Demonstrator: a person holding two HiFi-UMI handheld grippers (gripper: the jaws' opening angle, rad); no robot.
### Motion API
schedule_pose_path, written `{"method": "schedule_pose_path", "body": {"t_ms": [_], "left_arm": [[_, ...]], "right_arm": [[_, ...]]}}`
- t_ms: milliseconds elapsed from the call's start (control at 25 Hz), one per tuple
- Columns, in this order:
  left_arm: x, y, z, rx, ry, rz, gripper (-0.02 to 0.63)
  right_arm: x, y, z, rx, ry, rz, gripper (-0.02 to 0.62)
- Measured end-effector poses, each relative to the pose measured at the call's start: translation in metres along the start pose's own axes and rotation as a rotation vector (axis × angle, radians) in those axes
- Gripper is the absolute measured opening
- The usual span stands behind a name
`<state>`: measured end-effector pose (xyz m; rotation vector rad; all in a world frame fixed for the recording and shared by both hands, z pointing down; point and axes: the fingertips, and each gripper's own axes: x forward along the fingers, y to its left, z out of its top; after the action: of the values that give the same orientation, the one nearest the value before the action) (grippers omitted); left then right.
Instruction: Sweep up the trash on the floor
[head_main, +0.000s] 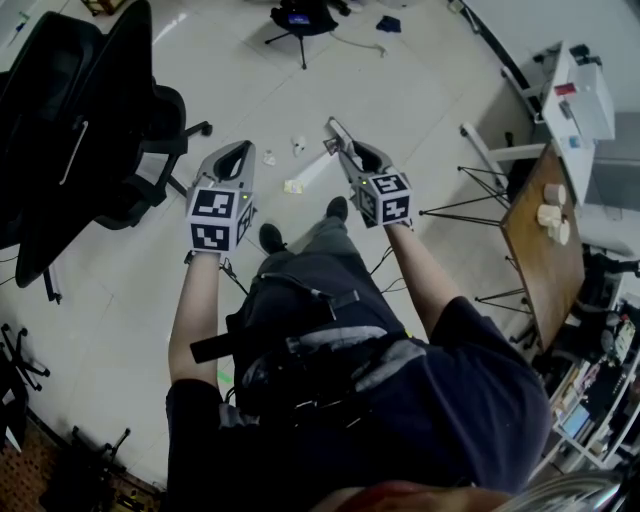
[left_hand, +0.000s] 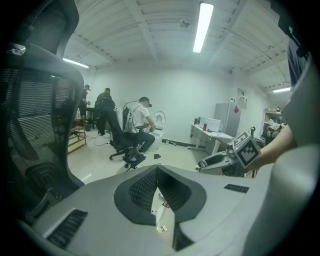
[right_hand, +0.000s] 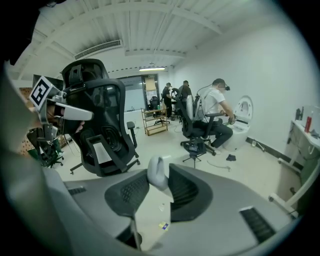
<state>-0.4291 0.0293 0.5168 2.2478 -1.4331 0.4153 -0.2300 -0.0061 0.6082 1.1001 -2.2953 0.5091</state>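
The left gripper (head_main: 238, 150) is shut tight and empty, its jaws meeting at the tips. The right gripper (head_main: 348, 152) has its jaws partway apart, clamped on a pale handle (right_hand: 156, 172) that pokes up past the tips, with a thin rod running down below it. The trash (head_main: 299, 144) — a few small pale scraps — lies on the floor (head_main: 240, 80) just ahead of both grippers, near the person's shoes (head_main: 271, 237). A black chair (head_main: 90, 120) stands to the left.

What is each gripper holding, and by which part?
Right gripper: a pale grey rounded handle, clamped near its top end; the tool below is unclear. Left gripper: shut, holding nothing.
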Motion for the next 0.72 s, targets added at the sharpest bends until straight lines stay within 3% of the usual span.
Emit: {"method": "schedule_pose_path", "body": {"t_ms": [400,720], "left_arm": [[-0.006,-0.024,-0.001,-0.027,-0.004,-0.014,0.003],[-0.019,-0.060,-0.022,-0.007,0.019,0.058,0.003]], "right_arm": [[-0.031,0.029,-0.020,0.029,0.002,0.039,0.138],[-0.048,0.031,-0.029,-0.013,-0.033,0.100,0.140]]}}
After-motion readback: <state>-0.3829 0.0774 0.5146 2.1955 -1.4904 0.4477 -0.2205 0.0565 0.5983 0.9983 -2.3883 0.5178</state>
